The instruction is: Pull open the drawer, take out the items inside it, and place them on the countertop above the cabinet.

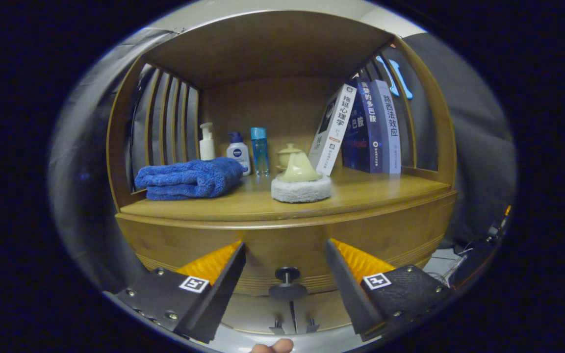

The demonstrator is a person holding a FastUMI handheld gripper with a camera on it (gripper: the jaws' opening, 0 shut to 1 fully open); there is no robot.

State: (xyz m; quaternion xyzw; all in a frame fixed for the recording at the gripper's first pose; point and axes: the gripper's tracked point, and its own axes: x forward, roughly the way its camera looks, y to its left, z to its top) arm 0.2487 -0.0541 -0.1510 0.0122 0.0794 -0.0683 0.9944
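My tongs (286, 255) sit spread wide, both wedge-shaped fingers apart with nothing pressed between them. The drawer (287, 240) front is curved honey-coloured wood with fine grooved lines near its lower edge, and it looks shut; its dark round knob (287, 283) on a short stem sits right between the fingers, untouched by either. I can't see what is inside the drawer. Above it is the desk (385, 189), smooth glossy wood, bowed at the front. On it, left, a folded fluffy blue towel (189, 178). Behind the towel are a white pump bottle (207, 142), a squat white bottle with blue cap (238, 153) and a slim clear-blue bottle (259, 151). At centre is a pale yellow glazed teapot (297, 165) on a thick fuzzy white round pad (301, 189). To the right lean three books (361, 127), one white, two dark blue, against slatted wooden side rails (167, 120). A fingertip (272, 347) pokes in below the tongs.
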